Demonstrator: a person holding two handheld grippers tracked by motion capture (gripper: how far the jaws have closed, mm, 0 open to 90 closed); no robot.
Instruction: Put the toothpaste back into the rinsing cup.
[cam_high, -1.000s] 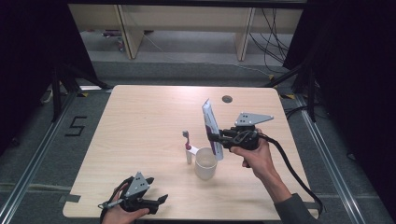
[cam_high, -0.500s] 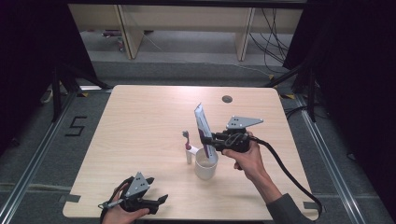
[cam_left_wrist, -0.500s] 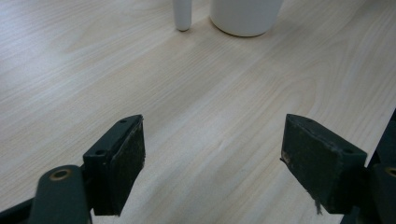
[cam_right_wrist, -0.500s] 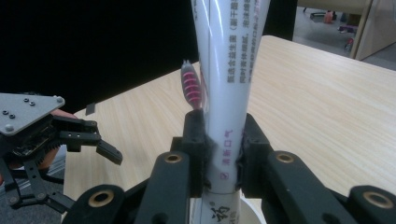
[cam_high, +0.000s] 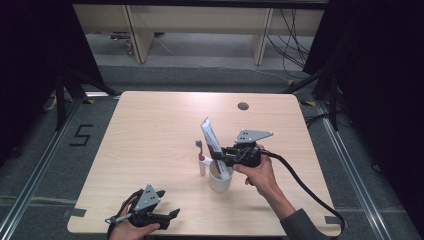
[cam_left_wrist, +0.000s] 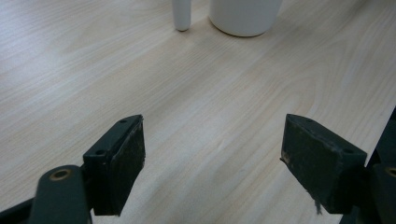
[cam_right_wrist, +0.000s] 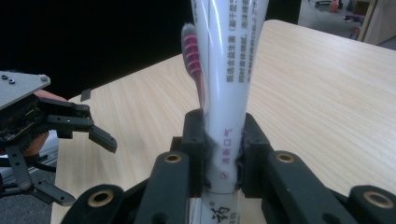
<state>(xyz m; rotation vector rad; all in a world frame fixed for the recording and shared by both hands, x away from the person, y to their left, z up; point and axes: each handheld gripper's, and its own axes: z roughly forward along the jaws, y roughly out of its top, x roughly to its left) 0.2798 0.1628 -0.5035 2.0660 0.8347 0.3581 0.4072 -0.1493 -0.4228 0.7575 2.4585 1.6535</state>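
A white cup (cam_high: 220, 182) stands on the table's near middle, and its base shows in the left gripper view (cam_left_wrist: 245, 16). My right gripper (cam_high: 223, 156) is shut on a white toothpaste tube (cam_high: 212, 140), which leans top-left with its lower end in the cup's mouth. In the right gripper view the pads (cam_right_wrist: 194, 135) clamp the tube (cam_right_wrist: 231, 70) near its lower part. A toothbrush (cam_high: 201, 156) with a white handle and pink head stands upright just left of the cup. My left gripper (cam_high: 167, 216) rests open at the table's front edge, with nothing between its jaws (cam_left_wrist: 212, 158).
The light wooden table (cam_high: 150, 130) has a round cable hole (cam_high: 243, 106) at its back right. A black cable (cam_high: 305, 185) trails from the right gripper over the front right corner. Dark floor and shelving lie beyond the table.
My right gripper has sunk and shifted left with the tube, bringing its lower end down into the cup. The left gripper has stayed put.
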